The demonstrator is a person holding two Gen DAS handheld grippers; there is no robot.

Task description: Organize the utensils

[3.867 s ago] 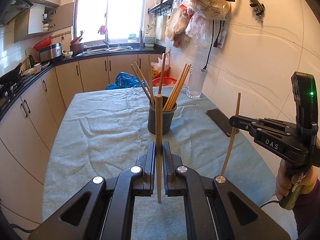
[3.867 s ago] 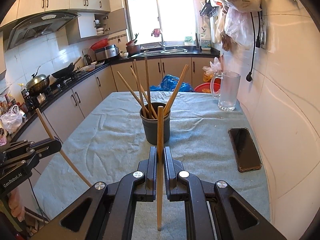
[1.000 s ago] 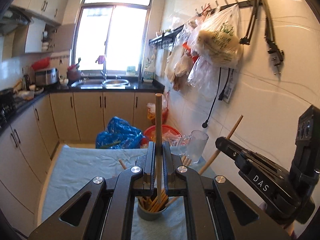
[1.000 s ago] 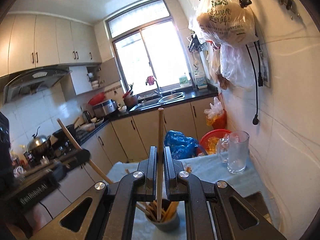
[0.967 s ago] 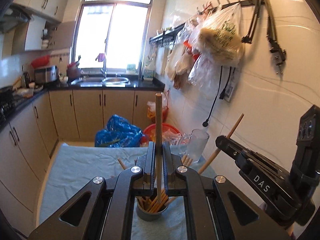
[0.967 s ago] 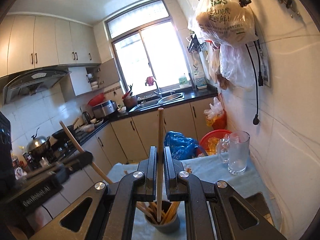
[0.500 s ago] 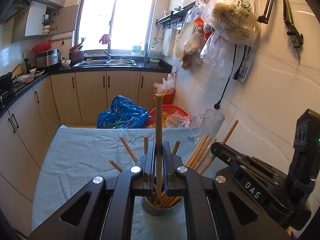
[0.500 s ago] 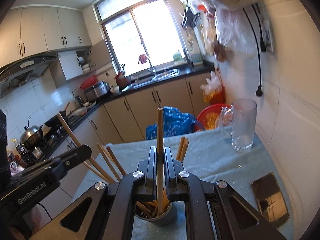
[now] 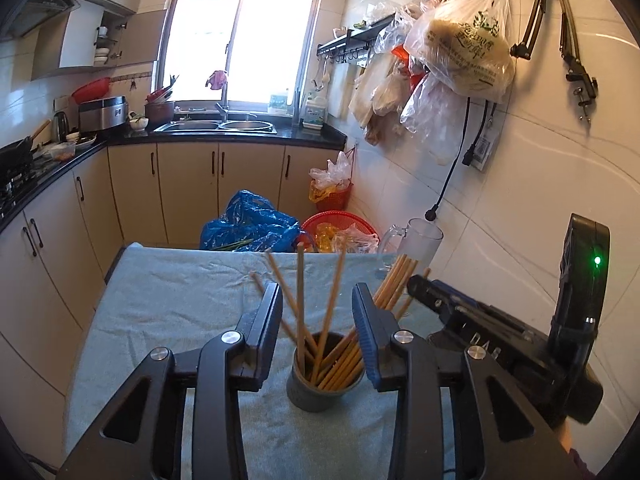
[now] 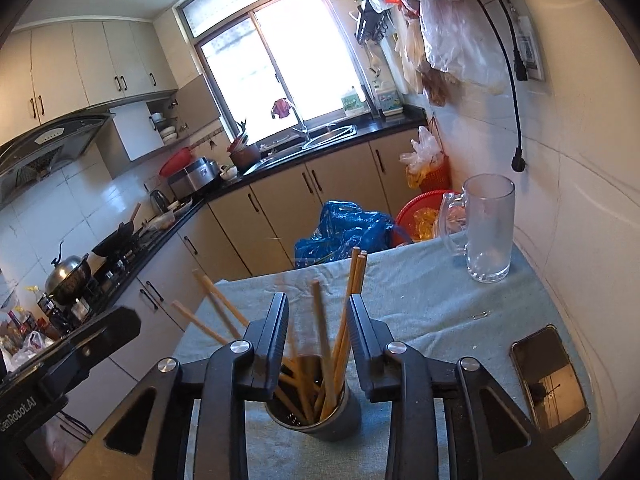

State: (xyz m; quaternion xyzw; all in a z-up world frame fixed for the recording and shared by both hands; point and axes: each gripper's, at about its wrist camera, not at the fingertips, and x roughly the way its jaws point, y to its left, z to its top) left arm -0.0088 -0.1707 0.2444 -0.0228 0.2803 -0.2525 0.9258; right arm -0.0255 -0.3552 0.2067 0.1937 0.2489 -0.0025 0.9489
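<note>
1. Wooden chopsticks stand fanned out in a dark grey holder, which sits on the blue-green cloth covering the worktop, towards its near edge.
2. The left gripper hangs just above the holder with its jaws spread wide and nothing between them; the sticks rise through the gap without touching either side.
3. The right gripper is likewise wide apart and empty over the same holder; one stick in its gap looks blurred, so its exact lean is hard to tell.
4. Only the right wrist view shows the phone lying on the cloth near the worktop's right edge, a small paper clip beside it, and the stove side with a wok.
5. Only the left wrist view shows the full plastic bags hanging from wall hooks and the right gripper's body with its green light.
6. A glass mug stands at the far right corner; in the left wrist view it is partly hidden behind chopstick tips.
7. The holder's base is cut off by the gripper frames in both views.
8. Beyond the far edge a blue bag and a red basket are partly hidden by the worktop.
</note>
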